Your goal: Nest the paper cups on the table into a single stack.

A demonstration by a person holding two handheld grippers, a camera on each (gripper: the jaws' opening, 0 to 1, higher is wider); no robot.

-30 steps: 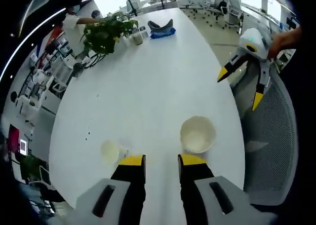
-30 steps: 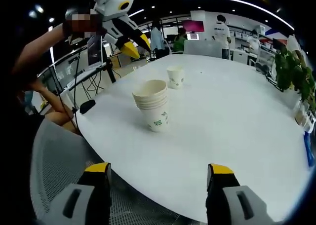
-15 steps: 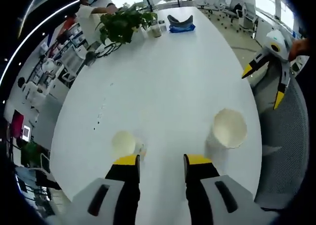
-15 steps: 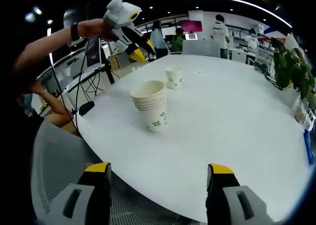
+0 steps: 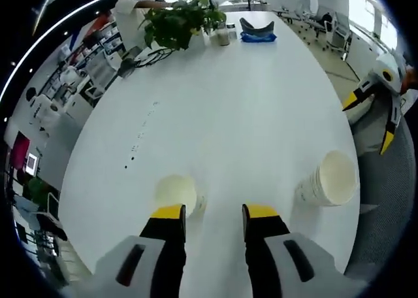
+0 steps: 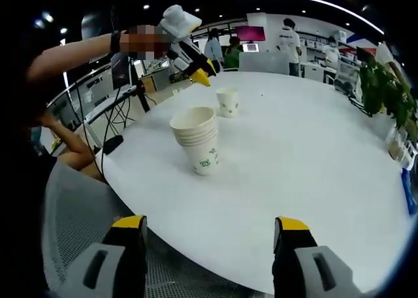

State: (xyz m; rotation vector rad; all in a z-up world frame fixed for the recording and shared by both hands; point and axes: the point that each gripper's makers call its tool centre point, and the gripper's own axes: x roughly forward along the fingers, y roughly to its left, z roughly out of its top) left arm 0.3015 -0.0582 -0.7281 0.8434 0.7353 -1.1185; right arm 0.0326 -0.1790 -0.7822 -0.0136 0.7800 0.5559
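I had brought the left tool down and across the worktop over the last second, so that the single paper cup, which had lain off to the left of its jaws, stood just beyond the left jaw tip, nearly between the two. The jaws were held a narrow gap apart and pinched nothing. In the right gripper view the left tool had dropped from high above to just over and beside that single cup.

The stack of nested cups had slid out to the right in the left gripper view; I judged that to be my camera's travel, since the stack stood upright near the worktop's near edge, unmoved. The right tool was spread wide and empty, held off the worktop's edge over a mesh chair.

My judgement: the approach was nearly complete, and the last loose cup awaited gripping and carrying to the stack. Further off stood a potted plant and a blue object.
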